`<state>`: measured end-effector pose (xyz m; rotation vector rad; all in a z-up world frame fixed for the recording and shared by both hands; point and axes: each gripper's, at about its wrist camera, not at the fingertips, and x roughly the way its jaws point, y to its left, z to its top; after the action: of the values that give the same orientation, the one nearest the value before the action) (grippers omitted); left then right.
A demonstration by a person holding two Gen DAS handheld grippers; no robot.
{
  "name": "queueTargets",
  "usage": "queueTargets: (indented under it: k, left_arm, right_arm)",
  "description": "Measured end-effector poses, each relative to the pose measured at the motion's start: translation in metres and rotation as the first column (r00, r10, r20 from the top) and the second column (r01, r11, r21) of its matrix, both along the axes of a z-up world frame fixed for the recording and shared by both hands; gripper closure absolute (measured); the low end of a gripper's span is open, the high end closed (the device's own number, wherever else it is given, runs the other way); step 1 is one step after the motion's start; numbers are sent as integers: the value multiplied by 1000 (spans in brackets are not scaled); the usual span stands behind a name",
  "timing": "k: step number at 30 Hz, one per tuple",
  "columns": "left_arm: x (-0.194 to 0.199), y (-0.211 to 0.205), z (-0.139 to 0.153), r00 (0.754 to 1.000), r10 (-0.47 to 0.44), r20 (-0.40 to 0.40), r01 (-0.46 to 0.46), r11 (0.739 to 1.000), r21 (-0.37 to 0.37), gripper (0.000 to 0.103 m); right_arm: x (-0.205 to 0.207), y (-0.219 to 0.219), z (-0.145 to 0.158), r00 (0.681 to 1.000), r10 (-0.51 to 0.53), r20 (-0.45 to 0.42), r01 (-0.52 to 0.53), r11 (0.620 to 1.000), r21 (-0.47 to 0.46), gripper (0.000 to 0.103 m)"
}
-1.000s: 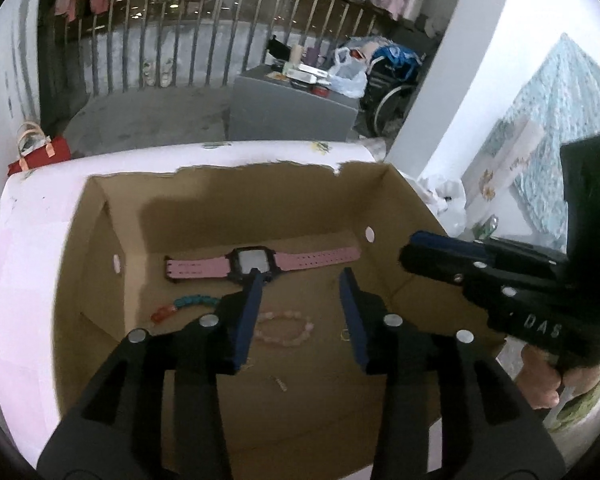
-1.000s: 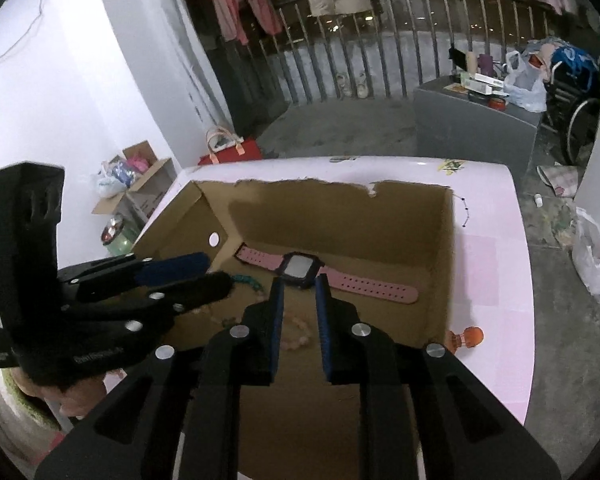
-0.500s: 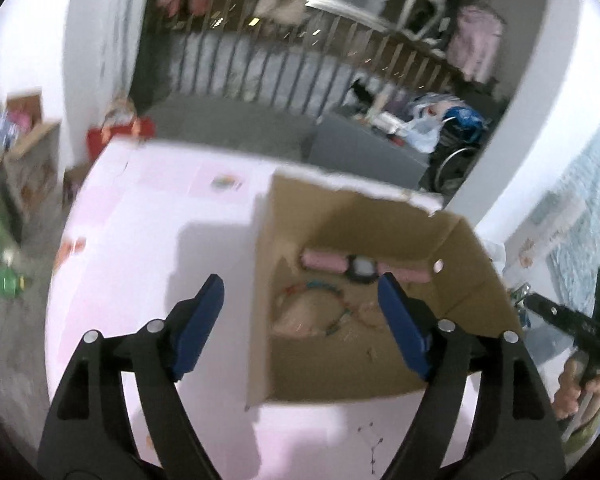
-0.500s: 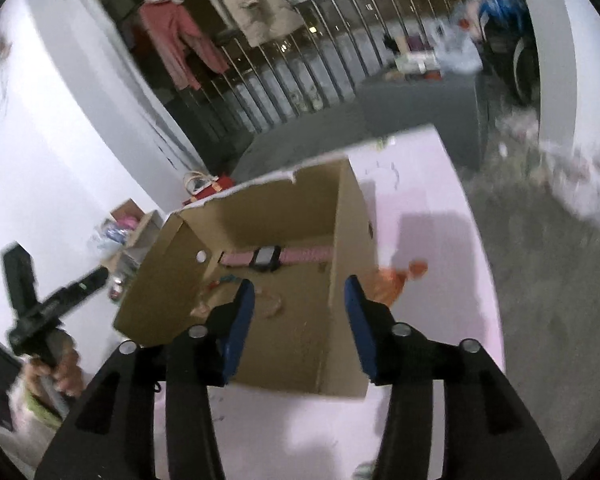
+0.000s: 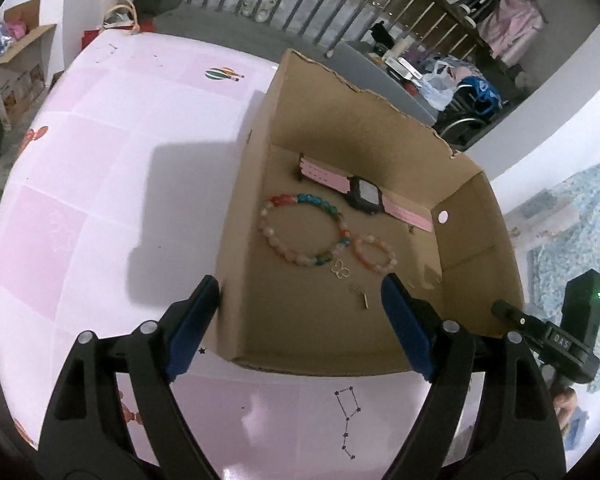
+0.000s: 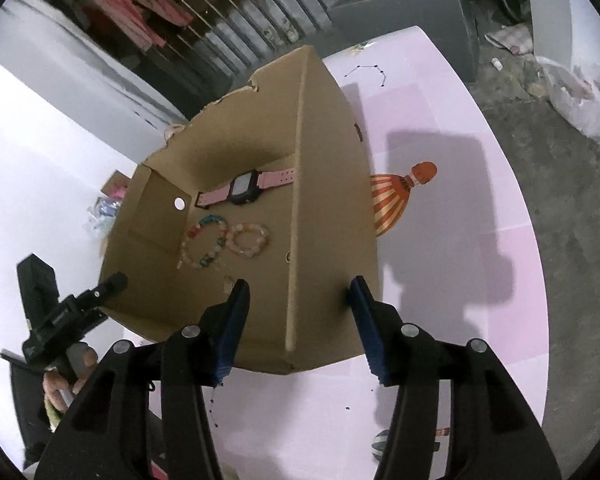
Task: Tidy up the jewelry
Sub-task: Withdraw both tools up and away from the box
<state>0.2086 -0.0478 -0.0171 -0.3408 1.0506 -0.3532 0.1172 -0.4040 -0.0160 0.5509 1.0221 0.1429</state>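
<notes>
Cardboard box (image 5: 380, 148) is sitting on the pink table (image 5: 100, 200) — I'm seeing a watch (image 5: 364, 196), two bracelets and a small charm (image 5: 340, 269) lying on its floor. My left gripper (image 5: 300, 320) is opening, straddling the box's left wall, gripping nothing. My right gripper (image 6: 298, 312) is opening too — astride the right wall, pads clear.

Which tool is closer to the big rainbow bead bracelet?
Left. The left tool, jaws opening, straddles the box wall right beside the bracelet; the right tool, also opening, straddles the opposite wall, farther away.
</notes>
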Motion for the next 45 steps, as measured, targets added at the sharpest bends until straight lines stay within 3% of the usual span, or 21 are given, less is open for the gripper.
queueTargets:
  k: [7,13,30,40,45]
  left_arm:
    - [-8,-4,12,1000,14,18,-14,1000,24,25]
    - [-29,12,25,998,39,46,-40,999,9,25]
    - [-80,38,16,996,64,55,-63,998,-19,25]
    - [-99,25,24,991,32,134,-48,992,118,23]
    - [-113,24,35,980,48,193,-88,976,201,19]
  right_arm:
    - [-4,0,13,1000,-17,-14,17,999,-30,51]
    - [-26,6,22,1000,-7,3,7,1000,-2,51]
    - [-64,26,18,1000,26,15,-25,999,-30,51]
    - [-78,26,17,997,44,57,-42,999,-30,50]
    - [-92,28,25,995,32,97,-24,997,-79,39]
